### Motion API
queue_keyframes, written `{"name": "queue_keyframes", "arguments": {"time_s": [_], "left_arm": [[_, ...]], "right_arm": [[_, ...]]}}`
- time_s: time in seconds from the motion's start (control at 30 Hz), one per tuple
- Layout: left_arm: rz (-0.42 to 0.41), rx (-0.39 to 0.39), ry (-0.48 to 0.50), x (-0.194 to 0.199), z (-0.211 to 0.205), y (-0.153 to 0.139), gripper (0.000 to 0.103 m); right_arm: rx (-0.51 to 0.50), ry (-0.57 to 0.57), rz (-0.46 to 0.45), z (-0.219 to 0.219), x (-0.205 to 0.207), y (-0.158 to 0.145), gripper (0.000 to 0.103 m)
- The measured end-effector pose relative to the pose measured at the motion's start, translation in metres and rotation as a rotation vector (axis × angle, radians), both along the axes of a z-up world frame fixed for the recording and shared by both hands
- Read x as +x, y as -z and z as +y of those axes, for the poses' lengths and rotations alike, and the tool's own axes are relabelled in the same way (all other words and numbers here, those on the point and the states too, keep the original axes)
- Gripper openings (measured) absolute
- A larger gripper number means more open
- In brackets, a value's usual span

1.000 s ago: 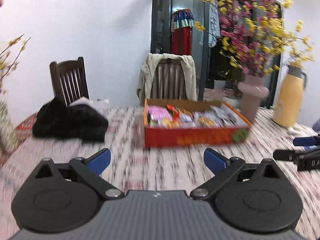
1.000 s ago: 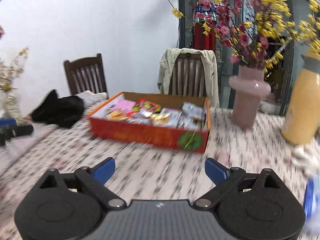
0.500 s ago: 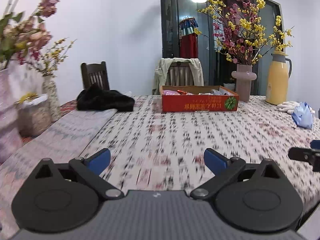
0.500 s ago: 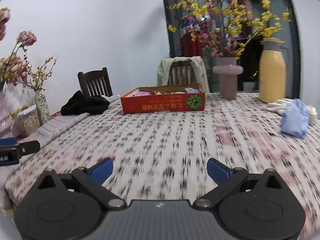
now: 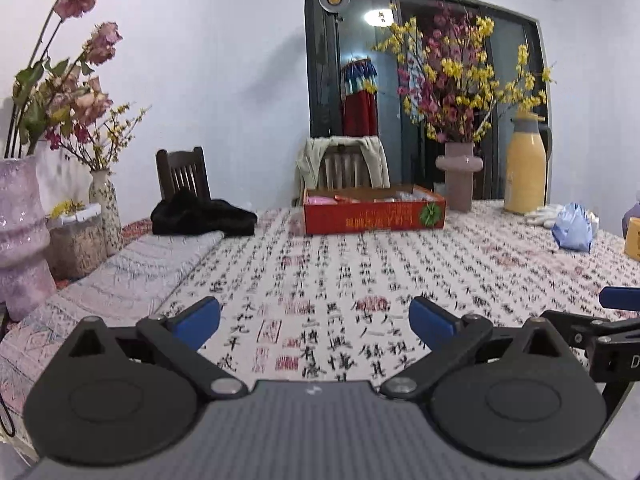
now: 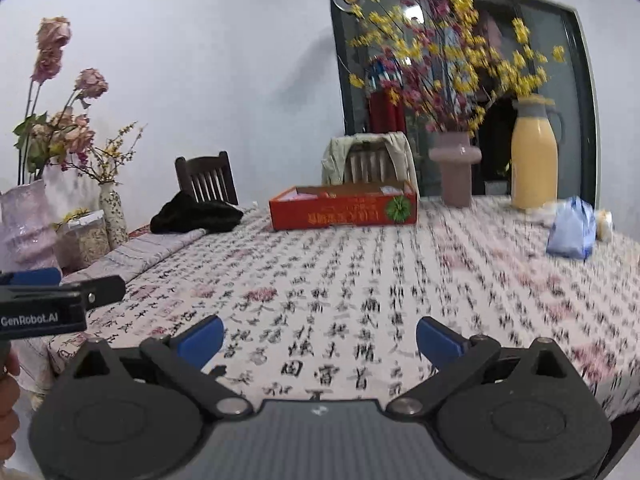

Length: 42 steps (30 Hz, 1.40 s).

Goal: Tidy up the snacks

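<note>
Left gripper [image 5: 314, 322]: jaws spread wide, blue pads, nothing between them, over the near end of the table [image 5: 320, 280].
Landmark: red box [image 5: 374, 216], far end of table, snack packets showing above its rim.
Pink vase [image 5: 459, 176] with yellow and pink blossoms: just right of box.
Yellow flask [image 5: 525, 168]: right of the vase.
Blue bag [image 5: 573, 232]: well right of box, nearer the camera.
Black cloth [image 5: 202, 216]: left of box.
Chair with a beige jacket [image 5: 342, 160]: behind box.
Dark chair [image 5: 183, 174]: behind the cloth.
Right gripper [image 5: 612, 330]: partly seen, far right and much nearer than box.
</note>
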<state>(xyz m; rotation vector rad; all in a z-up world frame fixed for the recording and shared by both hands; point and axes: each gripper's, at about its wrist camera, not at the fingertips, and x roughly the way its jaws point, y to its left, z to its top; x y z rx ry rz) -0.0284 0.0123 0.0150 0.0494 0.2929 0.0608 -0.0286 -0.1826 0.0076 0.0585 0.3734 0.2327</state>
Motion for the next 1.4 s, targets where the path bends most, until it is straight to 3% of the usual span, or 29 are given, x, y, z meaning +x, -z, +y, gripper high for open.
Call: {"name": "queue_keyframes", "arguments": {"time_s": [1.4], "left_arm": [[-0.012, -0.007, -0.007, 0.0004, -0.0013, -0.0035, 0.102]], "right_arm": [[0.006, 0.01, -0.02, -0.0016, 0.0029, -0.0092, 0.103]]}}
